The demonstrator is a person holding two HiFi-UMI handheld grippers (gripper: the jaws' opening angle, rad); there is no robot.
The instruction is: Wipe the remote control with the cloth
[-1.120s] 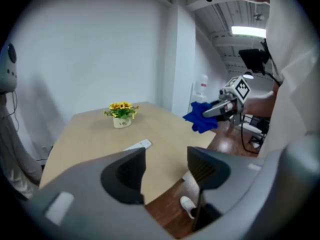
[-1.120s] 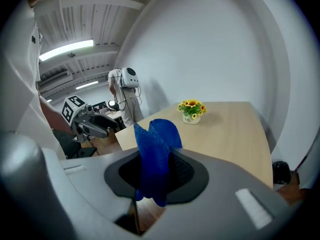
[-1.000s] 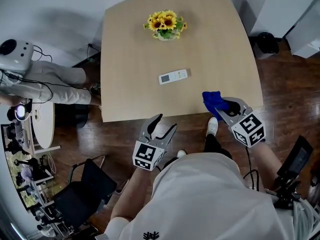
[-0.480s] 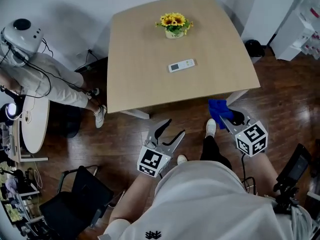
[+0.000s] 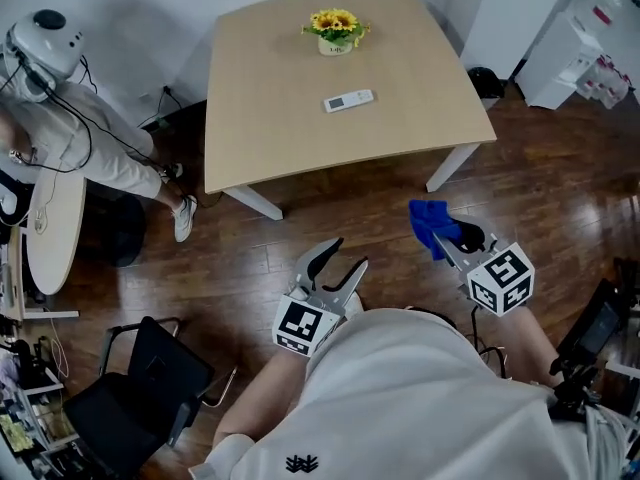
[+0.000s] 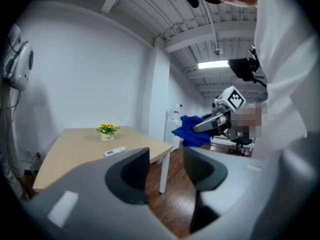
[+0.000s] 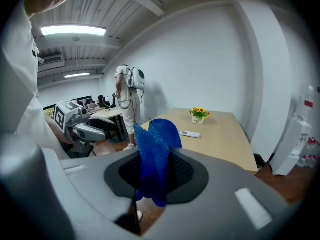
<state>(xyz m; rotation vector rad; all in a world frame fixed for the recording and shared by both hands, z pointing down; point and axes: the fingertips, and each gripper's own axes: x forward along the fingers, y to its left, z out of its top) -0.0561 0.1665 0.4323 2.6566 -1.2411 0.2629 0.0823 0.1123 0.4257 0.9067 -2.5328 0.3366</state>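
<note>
Remote control [image 5: 349,99], white and slim, lies flat on a pale wooden table [image 5: 270,128] in the upper middle of the head view, just below a small pot of sunflowers [image 5: 335,30] and apart from it. Nothing is touching it. Both of my grippers hang well short of the table, over dark wood floor [image 5: 330,203] in the lower half of the frame.

My right gripper [image 5: 450,236], lower right of centre, is clamped on a bright blue cloth [image 5: 428,221]. In the right gripper view the cloth stands bunched between the jaws and pokes up above them (the remote shows far beyond it, small, on the tabletop).

My left gripper [image 5: 344,256], lower centre, has just been closing. Its two dark fingers [image 6: 135,171] have a narrow gap between them with only floor showing through, so it holds nothing. From the left gripper view the table sits at middle left, and the other gripper with its blue cloth shows at middle right.

At the upper left edge of the head view, a person in light clothes [image 5: 75,128] wearing white headgear stands beside a small round table [image 5: 50,238]. A black chair [image 5: 140,388] sits at lower left.
</note>
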